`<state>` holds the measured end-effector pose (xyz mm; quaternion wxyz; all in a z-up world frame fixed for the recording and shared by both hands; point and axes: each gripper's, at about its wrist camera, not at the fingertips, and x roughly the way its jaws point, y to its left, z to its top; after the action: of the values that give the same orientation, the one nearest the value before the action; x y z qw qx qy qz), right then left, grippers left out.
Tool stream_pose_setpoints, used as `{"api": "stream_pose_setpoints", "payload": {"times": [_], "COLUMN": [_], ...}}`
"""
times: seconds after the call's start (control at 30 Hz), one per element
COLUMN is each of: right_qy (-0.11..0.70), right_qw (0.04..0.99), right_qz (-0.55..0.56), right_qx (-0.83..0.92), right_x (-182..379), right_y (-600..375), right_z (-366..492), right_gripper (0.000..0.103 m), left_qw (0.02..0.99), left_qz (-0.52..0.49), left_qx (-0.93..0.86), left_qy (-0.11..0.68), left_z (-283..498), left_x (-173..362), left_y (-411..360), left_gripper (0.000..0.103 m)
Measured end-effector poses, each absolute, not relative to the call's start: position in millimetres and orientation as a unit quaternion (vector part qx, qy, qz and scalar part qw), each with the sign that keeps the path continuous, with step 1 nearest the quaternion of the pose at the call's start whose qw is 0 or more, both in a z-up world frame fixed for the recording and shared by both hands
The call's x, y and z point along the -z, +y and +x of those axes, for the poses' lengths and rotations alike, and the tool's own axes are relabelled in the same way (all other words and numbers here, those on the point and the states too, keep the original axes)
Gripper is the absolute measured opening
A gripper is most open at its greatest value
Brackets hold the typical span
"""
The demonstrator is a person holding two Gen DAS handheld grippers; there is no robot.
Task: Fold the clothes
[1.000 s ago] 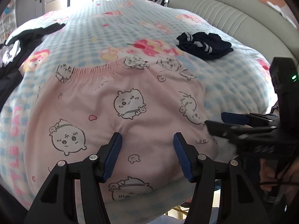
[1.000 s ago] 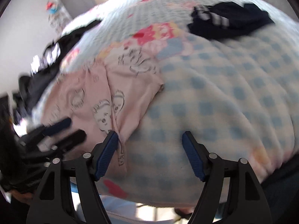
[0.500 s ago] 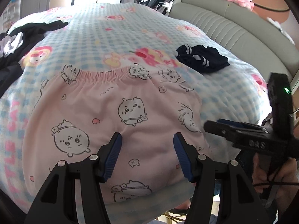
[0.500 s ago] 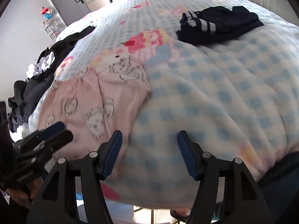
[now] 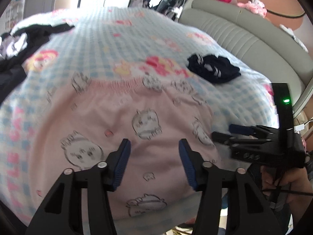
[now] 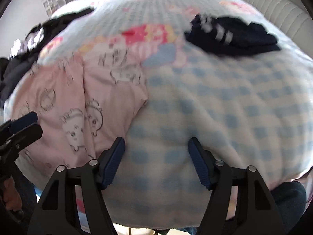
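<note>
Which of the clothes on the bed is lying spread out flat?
The pink cartoon-print shorts, nearest both grippers, lie spread flat on the checked blanket. The navy striped garment is bunched up small, and the black clothes sit in a heap at the left edge.

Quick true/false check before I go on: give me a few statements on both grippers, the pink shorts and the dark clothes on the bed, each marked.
1. The left gripper is open above the pink shorts. True.
2. The right gripper is shut on the shorts. False: it is open, holding nothing.
3. The navy striped garment lies on the shorts. False: it lies apart, on the checked blanket.
4. The shorts lie spread flat. True.
</note>
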<state>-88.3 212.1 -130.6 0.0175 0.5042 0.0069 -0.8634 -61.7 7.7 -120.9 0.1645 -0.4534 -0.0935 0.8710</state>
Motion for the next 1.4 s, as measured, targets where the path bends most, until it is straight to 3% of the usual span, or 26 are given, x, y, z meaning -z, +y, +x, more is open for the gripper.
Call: {"api": "stream_pose_setpoints", "payload": {"times": [0.17, 0.23, 0.43, 0.57, 0.7, 0.77, 0.8, 0.83, 0.87, 0.97, 1.07, 1.4], "right_qy": [-0.049, -0.073, -0.019, -0.126, -0.193, -0.206, -0.213, -0.214, -0.208, -0.199, -0.206, -0.157], "right_qw": [0.086, 0.124, 0.050, 0.108, 0.155, 0.140, 0.144, 0.150, 0.161, 0.182, 0.202, 0.269], "right_qz": [0.507, 0.527, 0.523, 0.516, 0.549, 0.550, 0.544, 0.538, 0.533, 0.518, 0.497, 0.499], "right_qx": [0.856, 0.837, 0.851, 0.841, 0.798, 0.797, 0.799, 0.801, 0.804, 0.812, 0.818, 0.809], "right_x": [113, 118, 125, 116, 148, 160, 161, 160, 155, 139, 124, 113], "right_y": [210, 203, 191, 210, 202, 204, 204, 204, 202, 197, 190, 127], "right_z": [-96, -97, -85, -72, -75, -76, -77, -77, -78, -86, -90, -97], "right_gripper": [0.069, 0.076, 0.077, 0.081, 0.081, 0.060, 0.056, 0.042, 0.034, 0.024, 0.019, 0.020], "left_qw": [0.150, 0.144, 0.139, 0.140, 0.138, 0.140, 0.144, 0.149, 0.153, 0.169, 0.176, 0.184], "left_qz": [-0.456, -0.457, -0.452, -0.445, -0.443, -0.435, -0.428, -0.425, -0.421, -0.415, -0.409, -0.406], "left_qx": [-0.871, -0.872, -0.871, -0.870, -0.869, -0.870, -0.872, -0.871, -0.870, -0.864, -0.859, -0.831], "left_qy": [-0.101, -0.105, -0.133, -0.161, -0.175, -0.184, -0.190, -0.198, -0.207, -0.231, -0.252, -0.333], "left_z": [-67, -69, -60, -43, -31, -32, -32, -31, -30, -32, -34, -38], "left_x": [122, 123, 117, 111, 111, 109, 107, 106, 105, 104, 104, 115], "left_y": [0, -3, -17, -29, -35, -38, -39, -41, -43, -47, -51, -78], "left_gripper": [0.051, 0.051, 0.050, 0.050, 0.050, 0.050, 0.049, 0.049, 0.049, 0.049, 0.049, 0.050]}}
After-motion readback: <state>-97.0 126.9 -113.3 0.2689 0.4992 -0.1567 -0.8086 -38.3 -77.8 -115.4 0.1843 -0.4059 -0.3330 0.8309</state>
